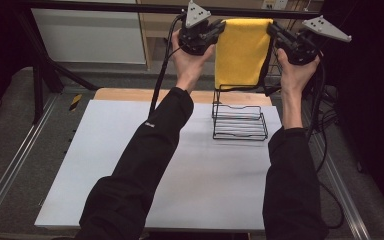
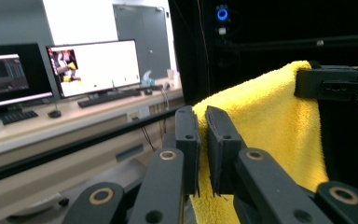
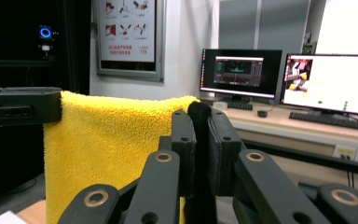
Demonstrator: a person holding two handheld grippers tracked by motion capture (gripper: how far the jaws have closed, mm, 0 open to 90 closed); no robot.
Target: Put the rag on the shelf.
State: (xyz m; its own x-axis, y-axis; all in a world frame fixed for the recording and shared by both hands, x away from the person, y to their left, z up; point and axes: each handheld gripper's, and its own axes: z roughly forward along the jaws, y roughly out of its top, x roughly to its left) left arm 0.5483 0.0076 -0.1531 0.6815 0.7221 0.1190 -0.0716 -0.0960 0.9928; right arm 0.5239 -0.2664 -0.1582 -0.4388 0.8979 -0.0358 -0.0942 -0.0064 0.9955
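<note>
The yellow cloth (image 1: 240,52) hangs in the air between the two grippers, above the far end of the black wire rack (image 1: 239,121). Its top edge runs straight from one gripper to the other, and the rest hangs down flat.

The left gripper (image 1: 219,28) has its jaws nearly shut, pinching one top corner of the cloth. The right gripper (image 1: 272,30) has its jaws nearly shut too, pinching the other top corner, where a dark edge of the cloth sits between them.

The rack stands on the white table (image 1: 130,170), below the grippers.
</note>
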